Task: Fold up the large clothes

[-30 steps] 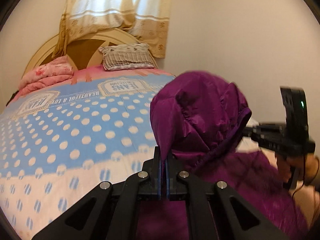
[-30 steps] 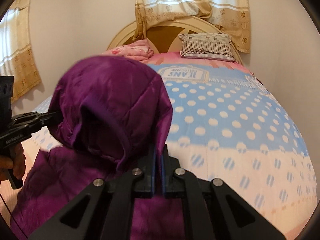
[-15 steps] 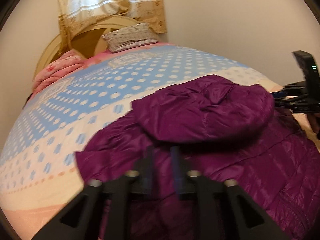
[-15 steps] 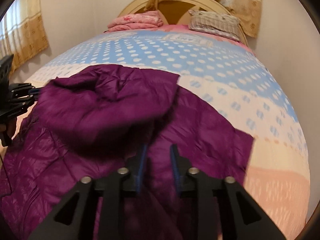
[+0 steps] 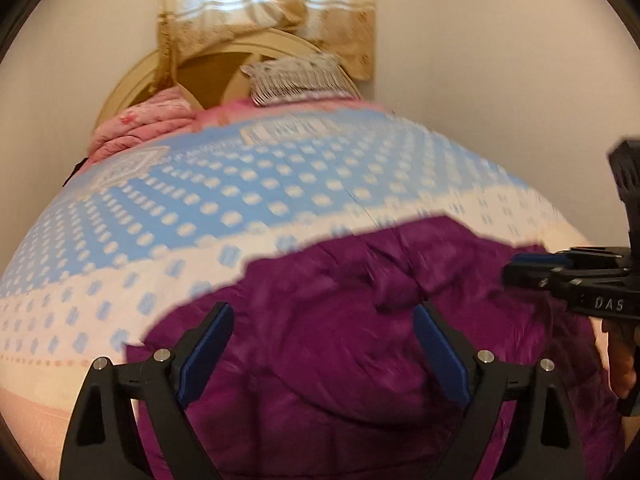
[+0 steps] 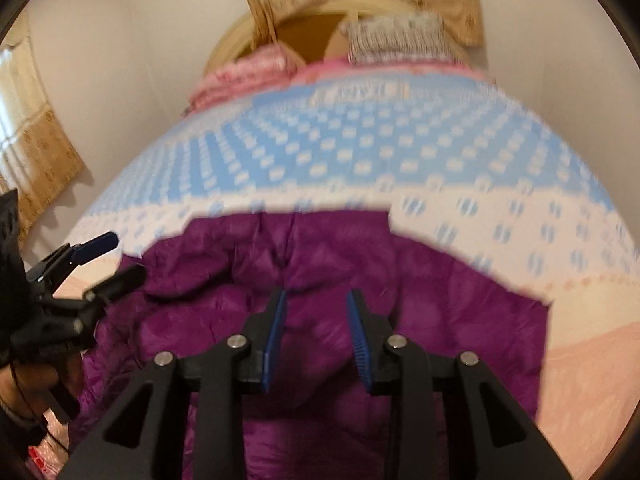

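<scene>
A purple puffer jacket (image 5: 332,340) lies on the bed, its hood folded down over the body (image 6: 280,264). My left gripper (image 5: 322,316) hovers just above the jacket; its jaws are opening wide and hold nothing. My right gripper (image 6: 316,300) stands partly open above the jacket's middle, nothing pinched between its blue pads. In the left wrist view the right gripper (image 5: 520,266) shows at the jacket's right edge. The right wrist view has the left gripper (image 6: 116,256) at the jacket's left edge, with a hand (image 6: 24,392) on its handle.
The bed carries a blue and white dotted cover (image 5: 248,184) with a pink band at the foot (image 6: 592,380). At the head lie a striped pillow (image 5: 296,80), a folded pink quilt (image 5: 148,120) and a rounded headboard. Walls close in on both sides; curtains hang behind.
Both grippers held the hood up shut, then brought it down onto the jacket and let go. The jaws have opened, the left widest, and both views now tilt lower.
</scene>
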A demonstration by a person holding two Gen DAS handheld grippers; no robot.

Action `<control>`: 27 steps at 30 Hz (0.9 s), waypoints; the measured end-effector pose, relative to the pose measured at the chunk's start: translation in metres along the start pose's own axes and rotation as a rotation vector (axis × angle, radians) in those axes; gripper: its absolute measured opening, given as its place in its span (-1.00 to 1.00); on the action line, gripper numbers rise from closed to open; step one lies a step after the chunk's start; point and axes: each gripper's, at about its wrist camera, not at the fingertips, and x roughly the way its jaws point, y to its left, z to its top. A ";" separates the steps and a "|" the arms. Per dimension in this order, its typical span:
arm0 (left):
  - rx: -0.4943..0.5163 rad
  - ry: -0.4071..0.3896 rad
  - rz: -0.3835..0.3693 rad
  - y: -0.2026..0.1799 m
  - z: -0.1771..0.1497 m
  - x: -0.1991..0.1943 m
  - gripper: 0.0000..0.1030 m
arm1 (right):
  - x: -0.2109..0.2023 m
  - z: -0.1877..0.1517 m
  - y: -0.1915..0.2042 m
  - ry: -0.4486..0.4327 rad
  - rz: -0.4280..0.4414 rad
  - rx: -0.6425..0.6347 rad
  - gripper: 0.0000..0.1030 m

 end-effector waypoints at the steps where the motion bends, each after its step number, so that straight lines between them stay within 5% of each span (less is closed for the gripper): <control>1: 0.019 0.014 0.005 -0.003 -0.007 0.002 0.77 | 0.004 -0.010 0.004 0.026 0.005 -0.009 -0.32; 4: 0.090 0.040 0.033 -0.011 -0.037 0.011 0.77 | 0.016 -0.036 0.011 0.081 -0.005 -0.070 -0.31; 7: 0.048 0.070 0.003 -0.003 -0.053 0.024 0.78 | 0.023 -0.053 0.011 0.075 -0.024 -0.096 -0.31; 14: -0.039 0.105 -0.041 0.010 -0.058 0.034 0.89 | 0.025 -0.068 0.011 0.000 -0.038 -0.104 -0.31; 27: 0.017 0.131 0.030 -0.002 -0.060 0.040 0.98 | 0.024 -0.071 0.007 -0.022 -0.039 -0.093 -0.31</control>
